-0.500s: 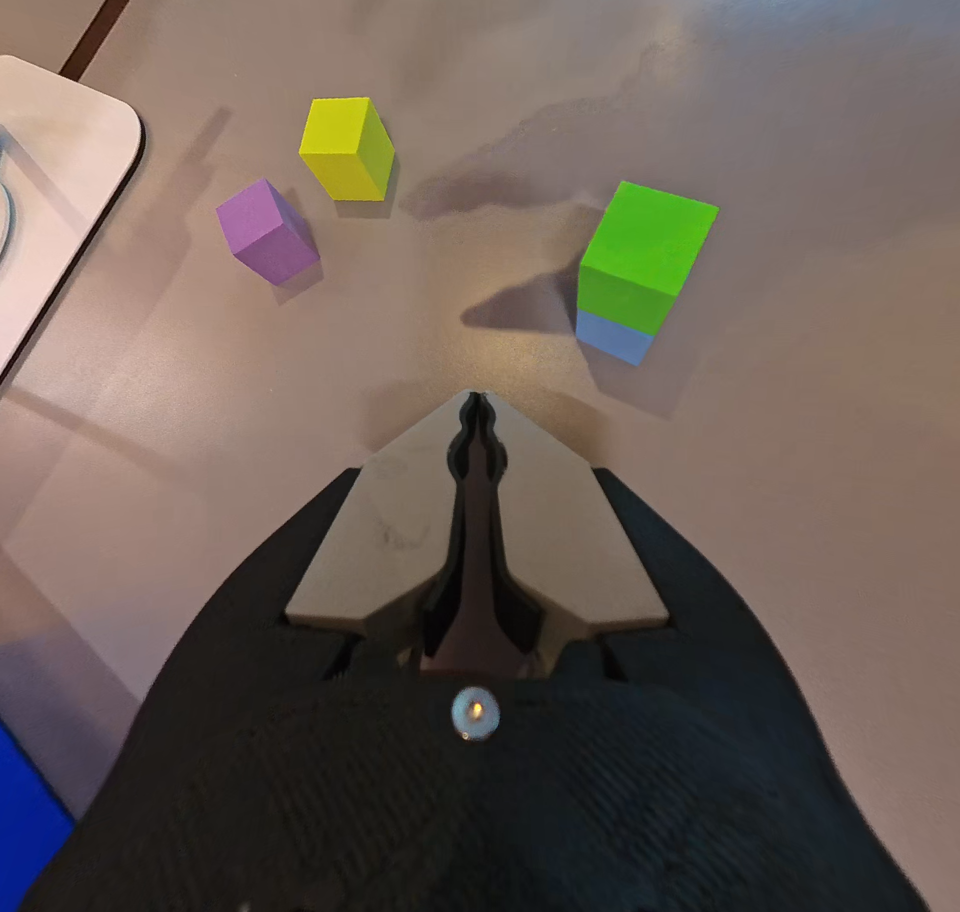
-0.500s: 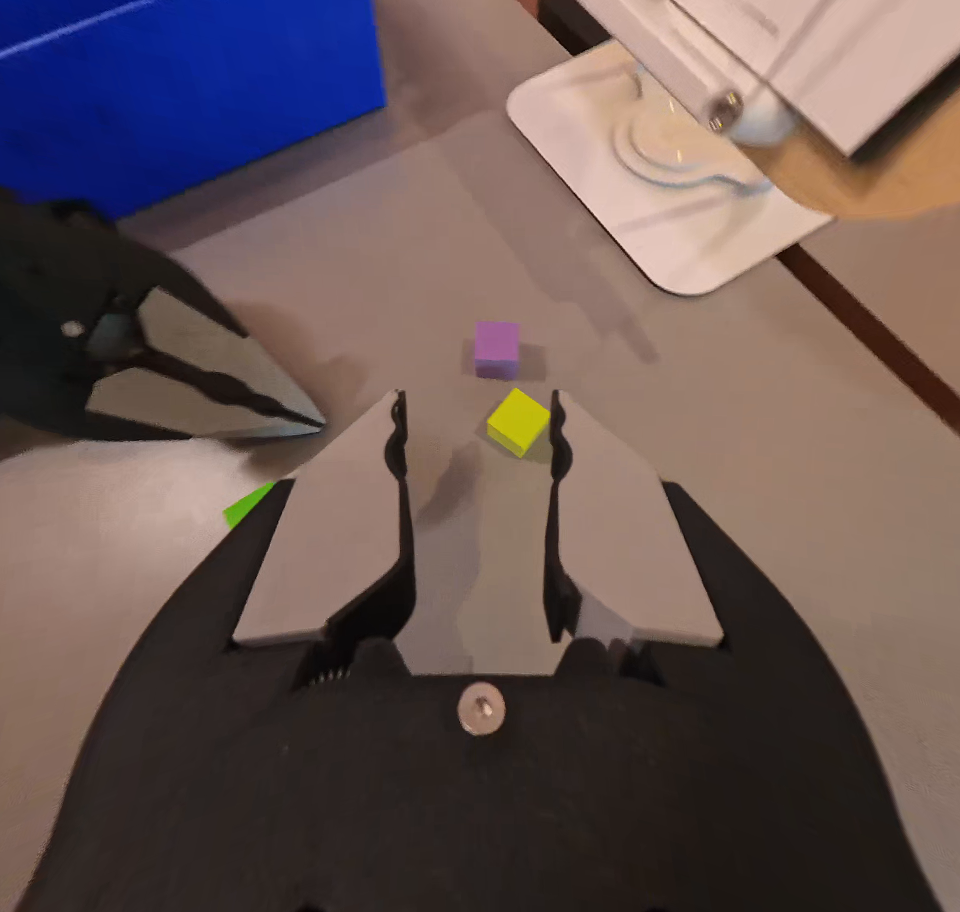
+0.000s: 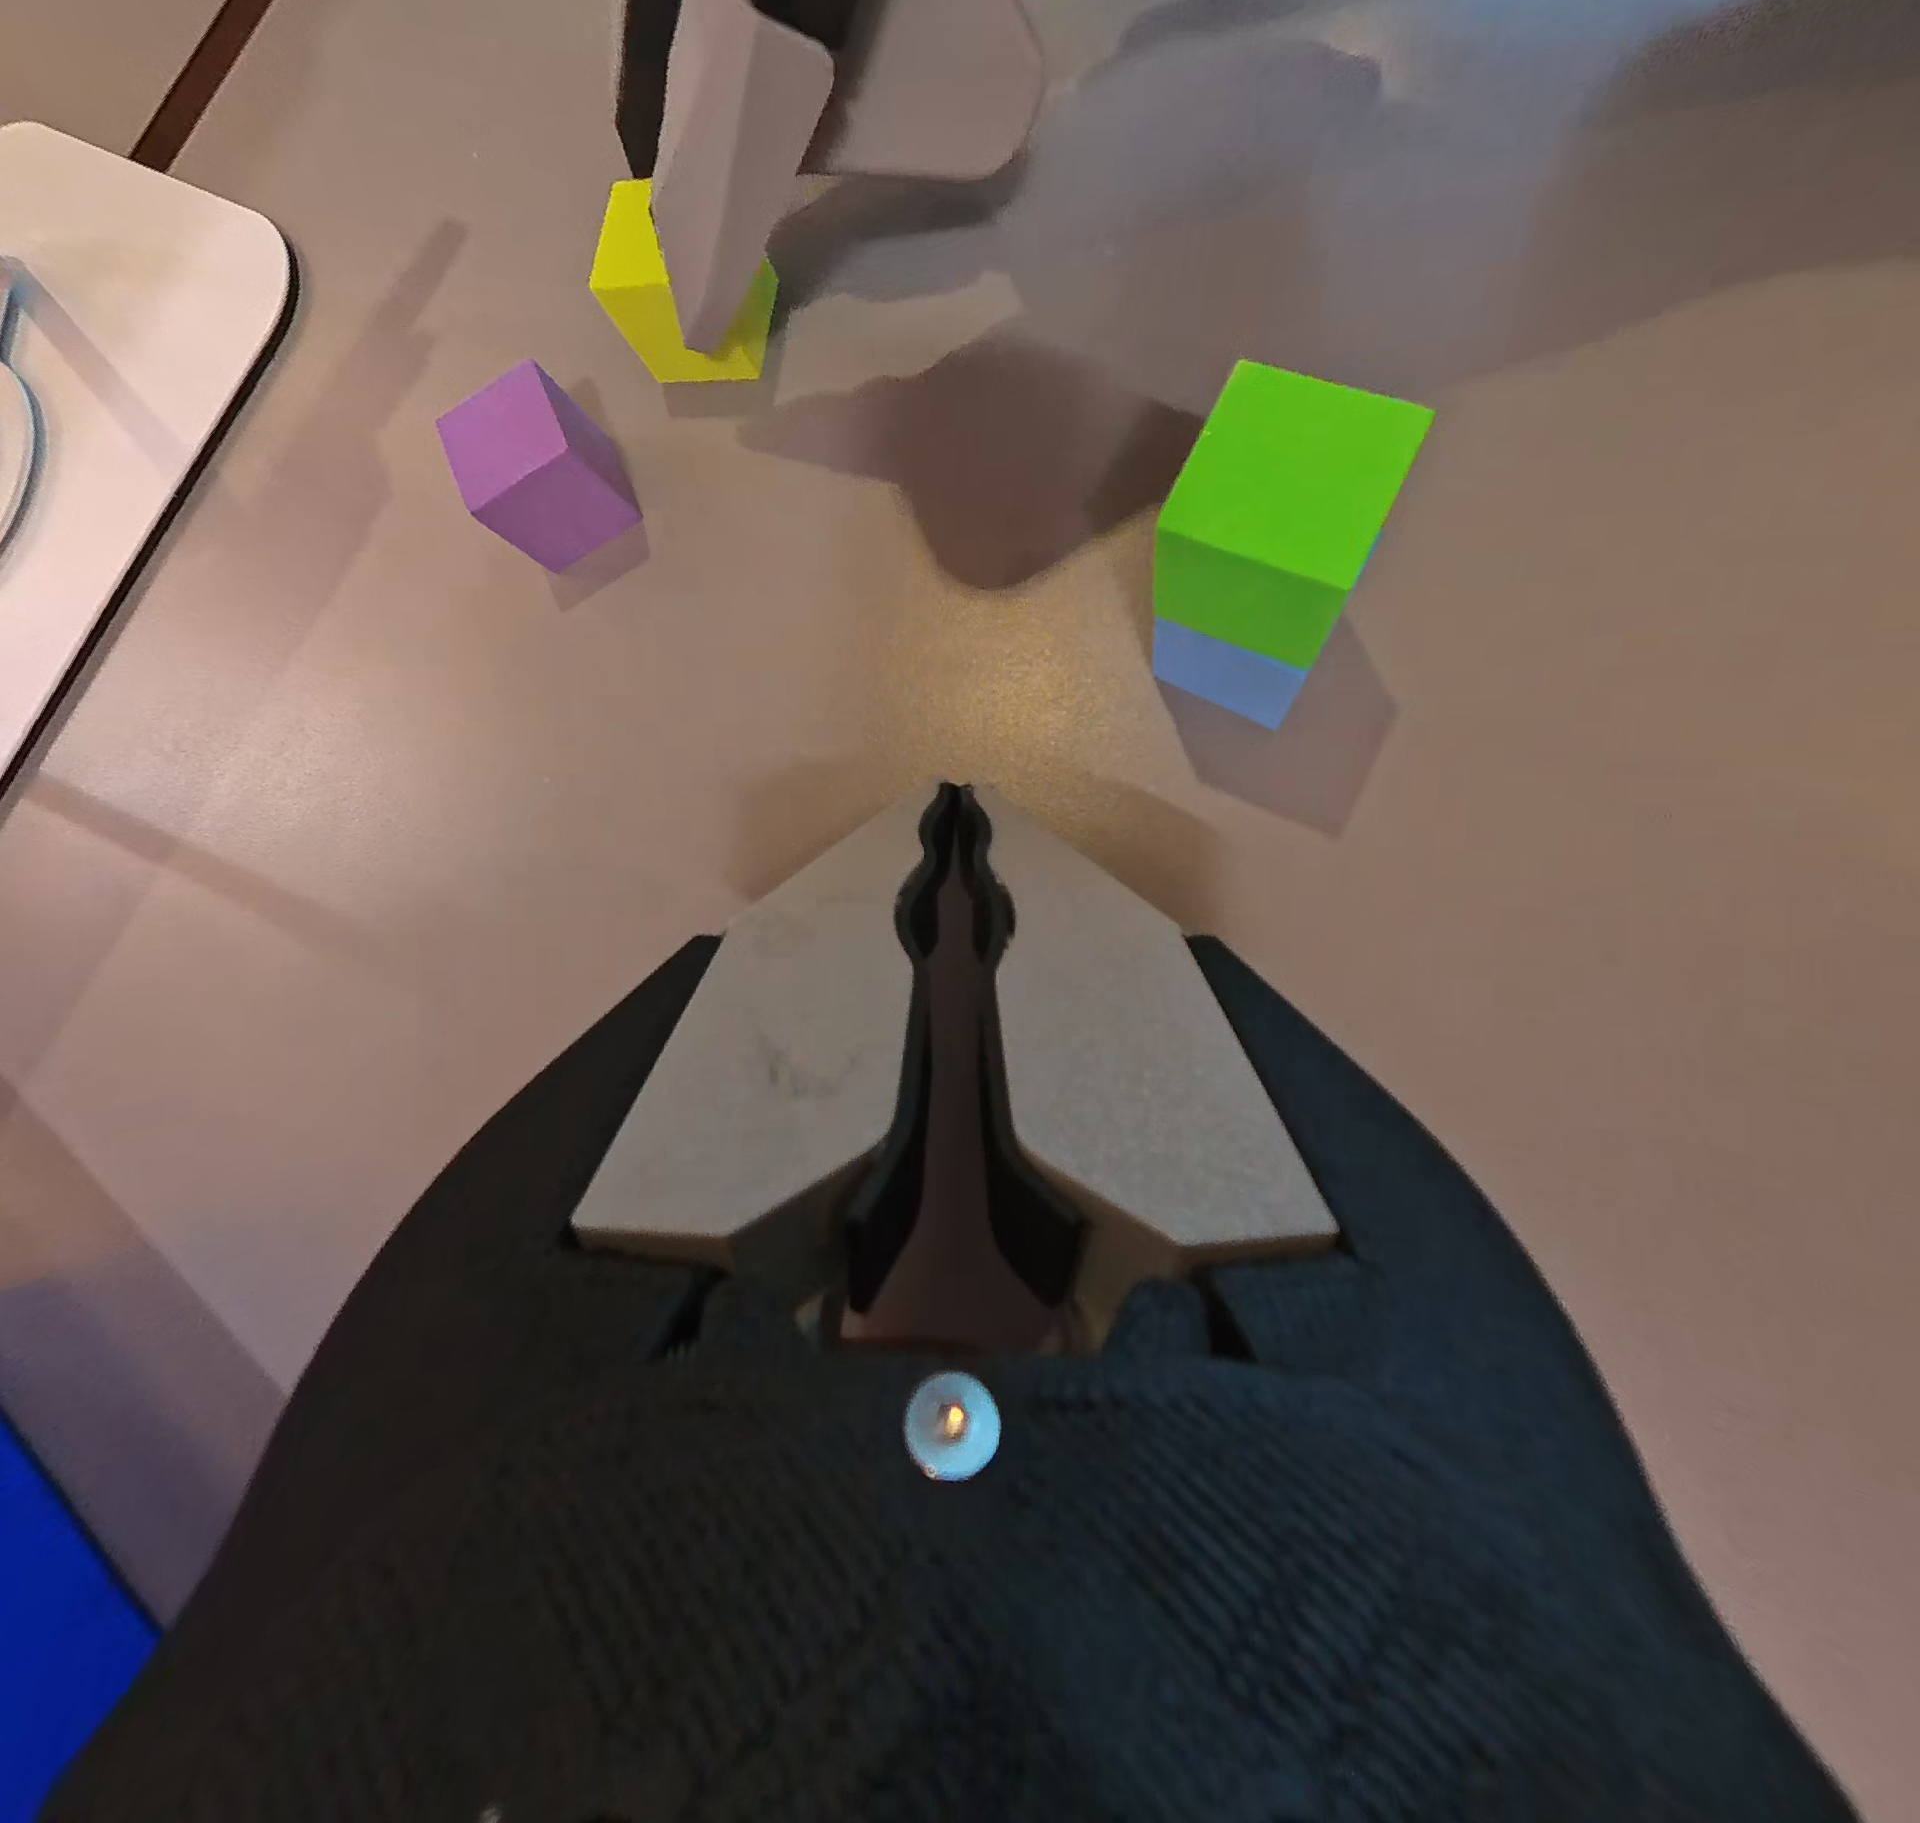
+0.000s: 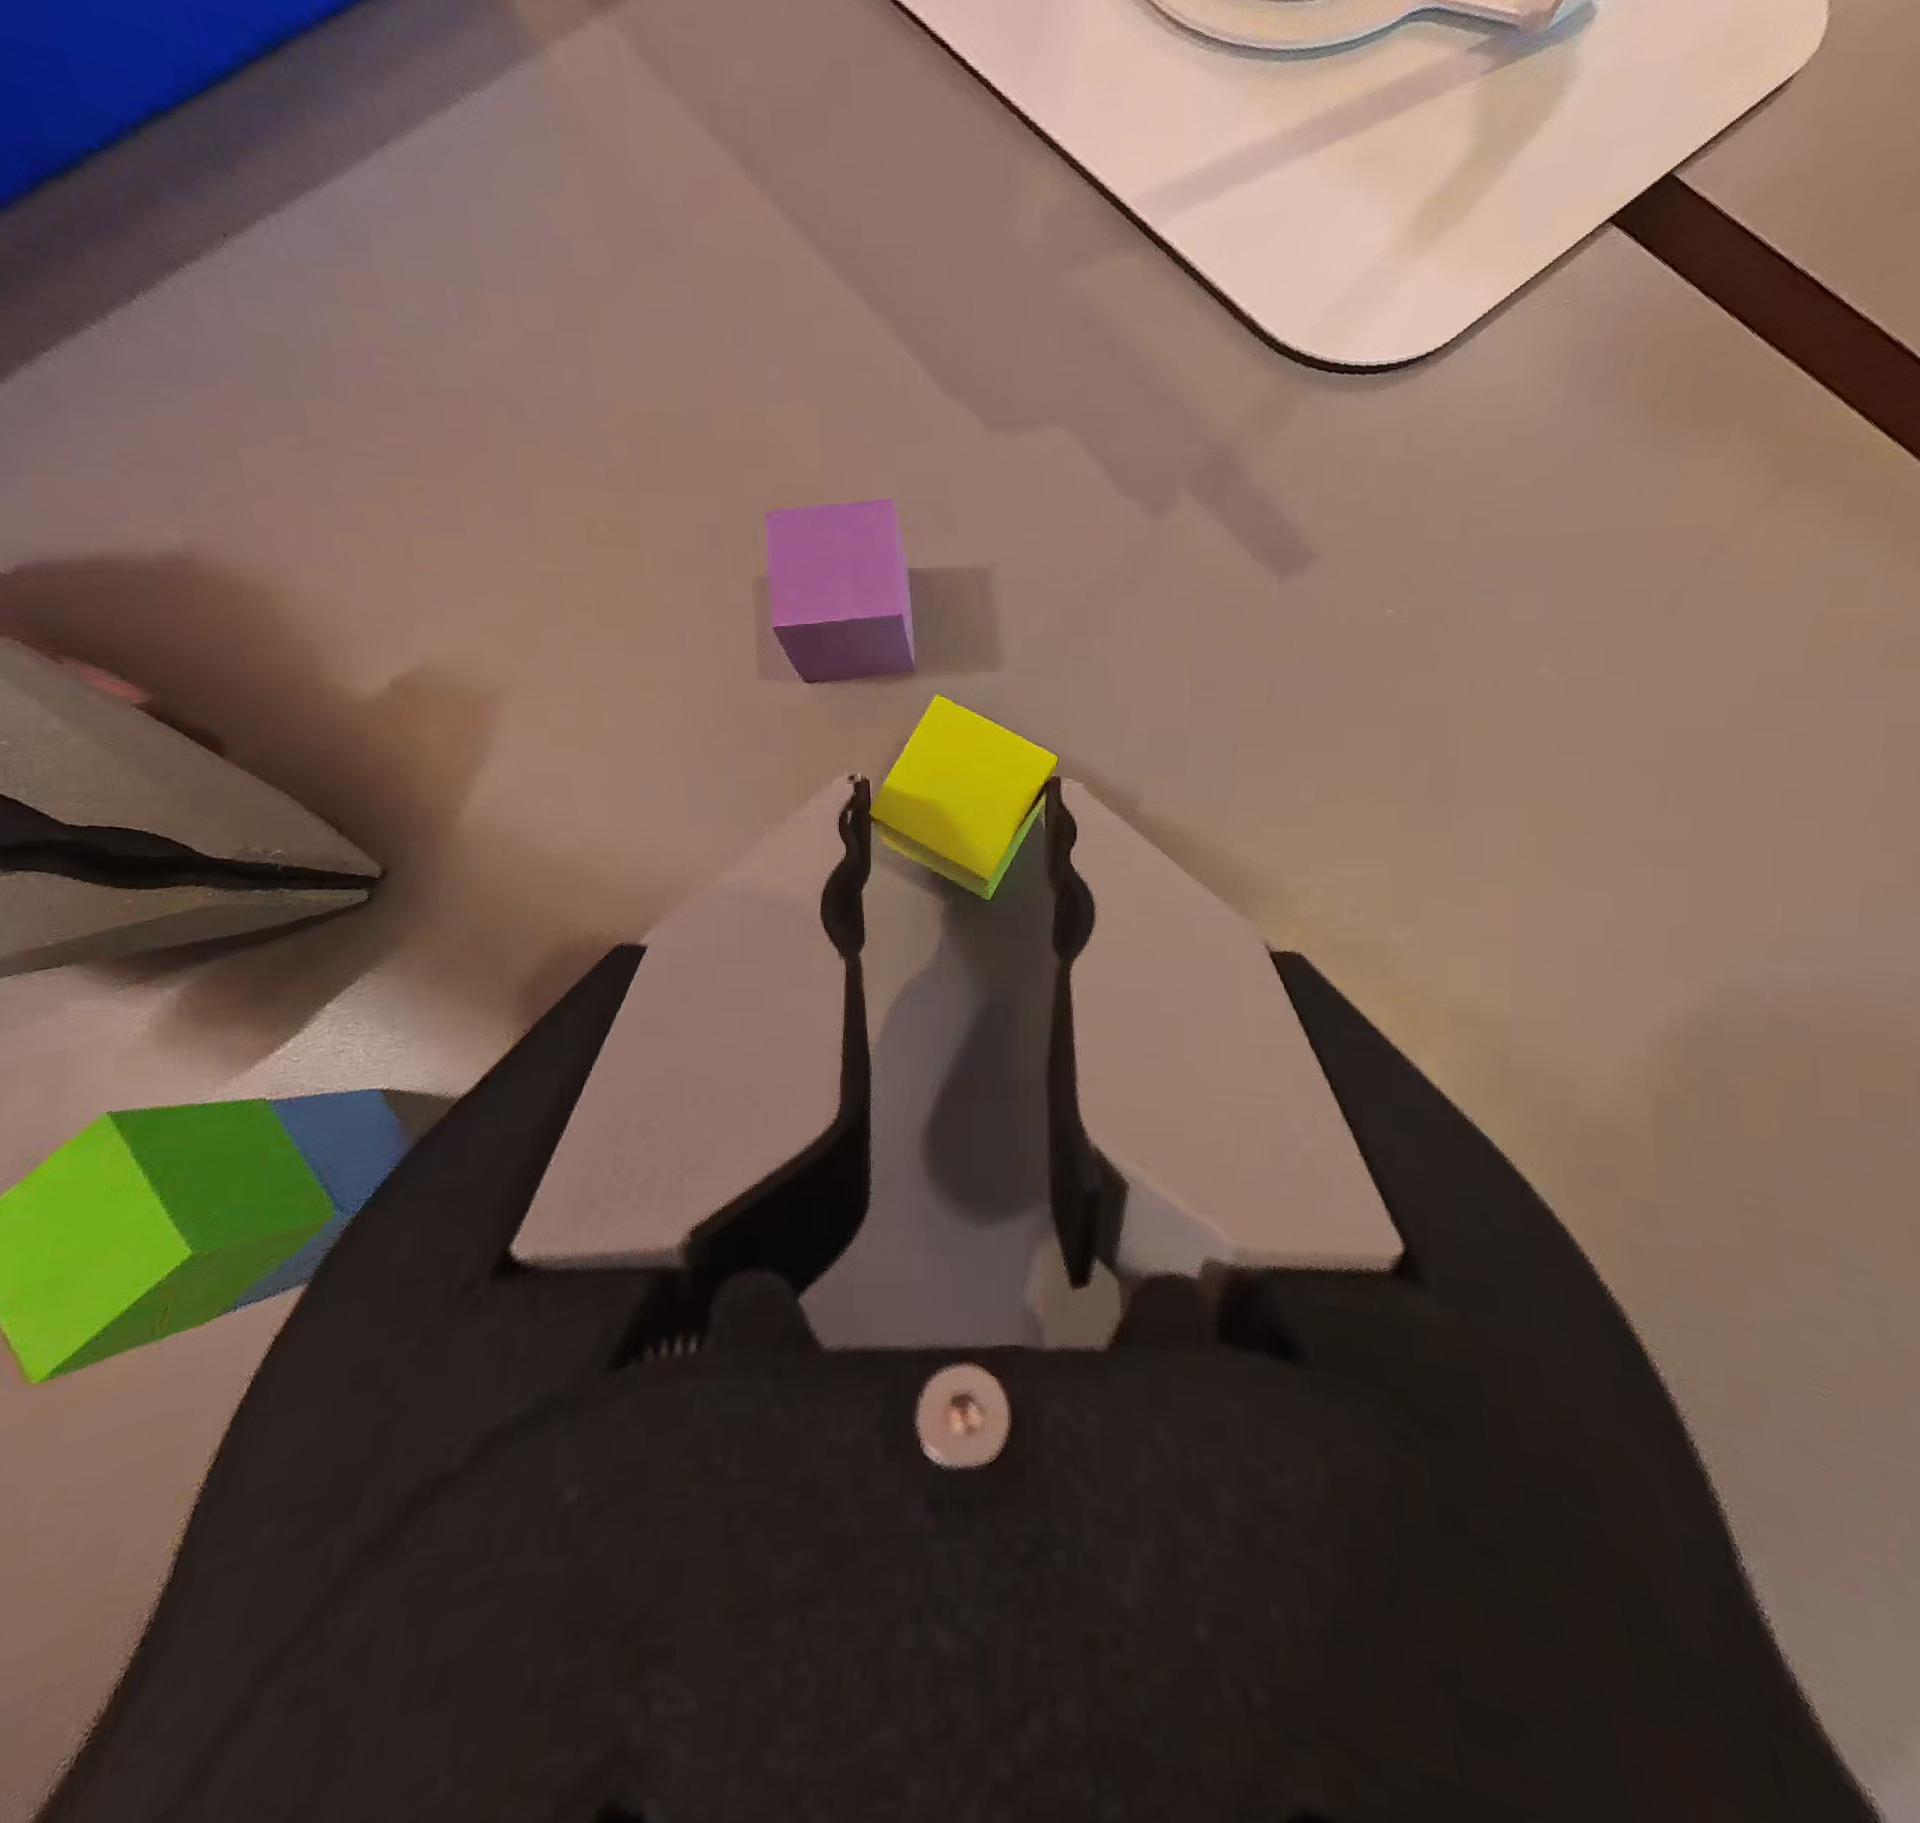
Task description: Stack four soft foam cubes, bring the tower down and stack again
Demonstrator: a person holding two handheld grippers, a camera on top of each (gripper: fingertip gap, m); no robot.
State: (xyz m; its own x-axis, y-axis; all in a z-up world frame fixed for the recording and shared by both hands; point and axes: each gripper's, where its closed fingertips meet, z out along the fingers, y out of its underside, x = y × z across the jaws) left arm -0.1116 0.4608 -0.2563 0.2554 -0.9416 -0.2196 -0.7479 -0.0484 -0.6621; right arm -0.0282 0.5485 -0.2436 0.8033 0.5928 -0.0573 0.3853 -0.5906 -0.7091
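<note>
Straddling the yellow foam cube, the right gripper has its jaws spread to either side, not yet pinching. The cube is small, matte and sharp-edged, probably light and squashy, best taken gently by opposite flat faces. It sits mid-table beside a purple cube. A green cube tops a blue cube. The left gripper is pressed together, empty.

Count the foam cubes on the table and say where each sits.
4. The green cube sits on the blue cube; the purple cube lies alone; the yellow cube is between the right gripper jaws.
</note>
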